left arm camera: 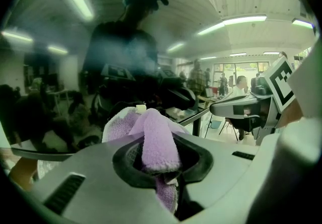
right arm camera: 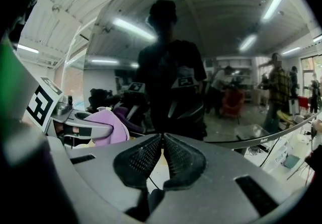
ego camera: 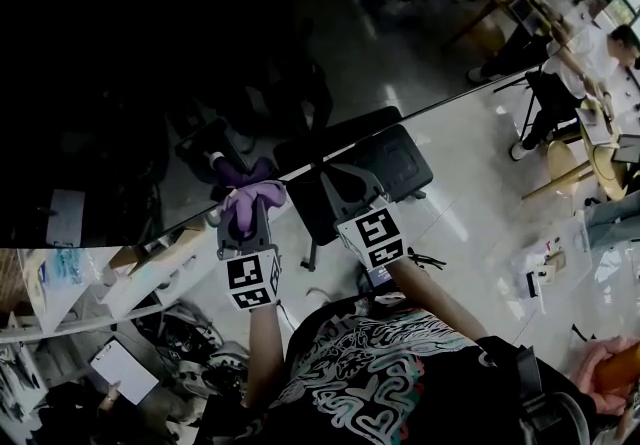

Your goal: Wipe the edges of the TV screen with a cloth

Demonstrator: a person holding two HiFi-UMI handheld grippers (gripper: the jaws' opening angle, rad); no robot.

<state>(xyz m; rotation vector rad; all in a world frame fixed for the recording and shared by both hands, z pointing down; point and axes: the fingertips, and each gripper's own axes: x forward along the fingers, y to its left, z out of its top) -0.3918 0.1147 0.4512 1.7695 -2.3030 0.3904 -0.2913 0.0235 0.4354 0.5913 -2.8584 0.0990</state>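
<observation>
The only print near the TV screen (ego camera: pixel 150 83) is a small pale word on its lower bezel (right arm camera: pixel 261 139), too small to read in the right gripper view. The square markers (ego camera: pixel 253 280) on both tools carry black-and-white block patterns and no words.

The cloth (ego camera: pixel 252 199) is lilac, fleecy and bunched into soft folds, with a small white tag (left arm camera: pixel 141 108) at its upper edge. It lies against the lower edge of the TV screen, and the dark glass mirrors it just above. The left hand-held gripper (ego camera: pixel 250 215) has its jaws closed on the cloth. One thick fold stands up between the pads and a thinner tail hangs below them.

The right hand-held gripper (ego camera: pixel 340 179) sits just beside the left one, farther along the same lower edge of the screen. Its two dimpled pads (right arm camera: pixel 143 156) are pressed together at the tips, and it grips nothing.

The glossy black screen reflects ceiling strip lights and the dark shape of the person facing it.
</observation>
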